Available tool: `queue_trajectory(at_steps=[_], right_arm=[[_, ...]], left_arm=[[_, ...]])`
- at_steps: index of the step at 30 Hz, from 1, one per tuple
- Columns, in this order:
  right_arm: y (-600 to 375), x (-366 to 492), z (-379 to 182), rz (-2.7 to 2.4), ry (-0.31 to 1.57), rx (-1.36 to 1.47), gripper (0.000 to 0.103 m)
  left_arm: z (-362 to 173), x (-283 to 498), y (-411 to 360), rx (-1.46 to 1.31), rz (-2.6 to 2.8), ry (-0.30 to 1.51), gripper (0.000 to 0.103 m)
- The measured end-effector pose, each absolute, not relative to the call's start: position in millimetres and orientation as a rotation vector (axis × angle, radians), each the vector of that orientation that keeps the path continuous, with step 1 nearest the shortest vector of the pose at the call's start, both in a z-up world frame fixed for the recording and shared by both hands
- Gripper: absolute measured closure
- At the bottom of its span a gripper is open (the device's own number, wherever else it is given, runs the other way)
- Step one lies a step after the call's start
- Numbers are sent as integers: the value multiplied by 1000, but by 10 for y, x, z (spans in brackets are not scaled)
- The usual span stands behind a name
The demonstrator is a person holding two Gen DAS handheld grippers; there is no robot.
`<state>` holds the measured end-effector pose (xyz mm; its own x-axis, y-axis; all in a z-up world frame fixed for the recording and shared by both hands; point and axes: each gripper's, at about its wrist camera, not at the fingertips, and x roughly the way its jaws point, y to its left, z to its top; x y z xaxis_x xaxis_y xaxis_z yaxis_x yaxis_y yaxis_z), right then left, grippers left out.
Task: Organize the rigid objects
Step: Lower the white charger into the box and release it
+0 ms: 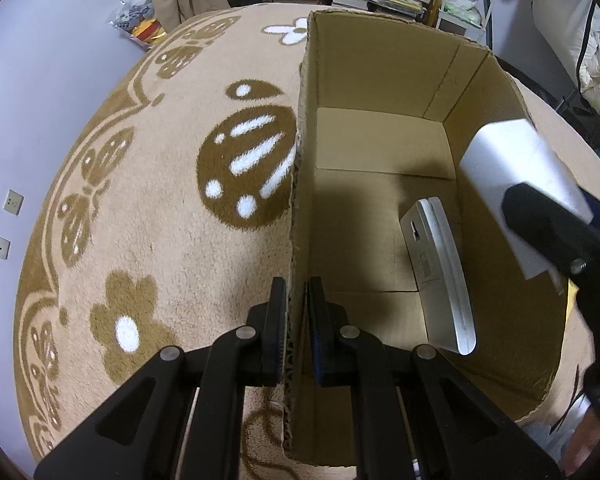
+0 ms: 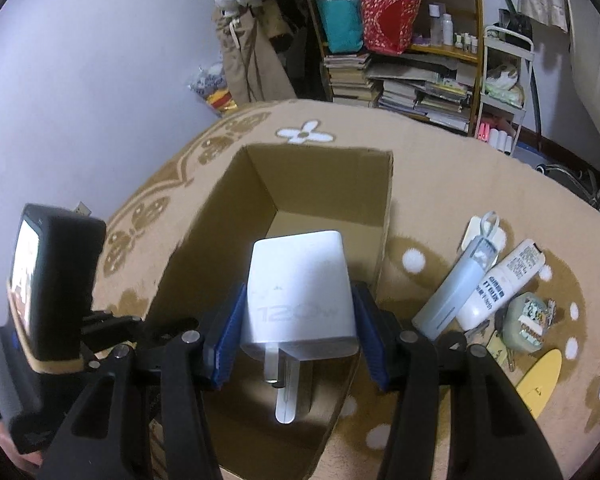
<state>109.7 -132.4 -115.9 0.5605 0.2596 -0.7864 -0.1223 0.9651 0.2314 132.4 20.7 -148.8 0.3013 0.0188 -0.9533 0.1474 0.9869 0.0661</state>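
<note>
The cardboard box (image 1: 380, 208) stands open-topped on the patterned rug (image 1: 160, 200); everything here is placed relative to it. The left gripper (image 1: 296, 320) is clamped on the box's left wall, one finger outside against the rug side and the other inside, the wall's edge pinched between the pads. The right gripper (image 2: 300, 332) holds a white charger (image 2: 300, 296) between its blue pads, jaws closed on the charger's sides, prongs pointing back toward the camera. The charger hangs above the box's open top, at its near right side. Inside the box, a flat silver-white device (image 1: 440, 272) leans on edge against the right wall. Outside the box, on the rug to its right, lie a pale blue bottle (image 2: 456, 284), a white tube (image 2: 496, 288) touching it, a small round tin (image 2: 528, 320) and a yellow flat piece (image 2: 540, 380).
</note>
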Motion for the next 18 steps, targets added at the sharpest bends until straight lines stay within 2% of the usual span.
queue_trajectory(at_steps=[12, 14, 18], right_arm=[[-1233, 1029, -1171, 190, 950, 80, 47], [-1260, 1019, -1144, 181, 938, 93, 55], [-1325, 1012, -1050, 181, 916, 130, 55]], left_arm=[[-1508, 1343, 252, 112, -82, 1274, 93], [-1522, 1337, 248, 116, -85, 1277, 94], [-1519, 1336, 224, 130, -85, 1270, 95]])
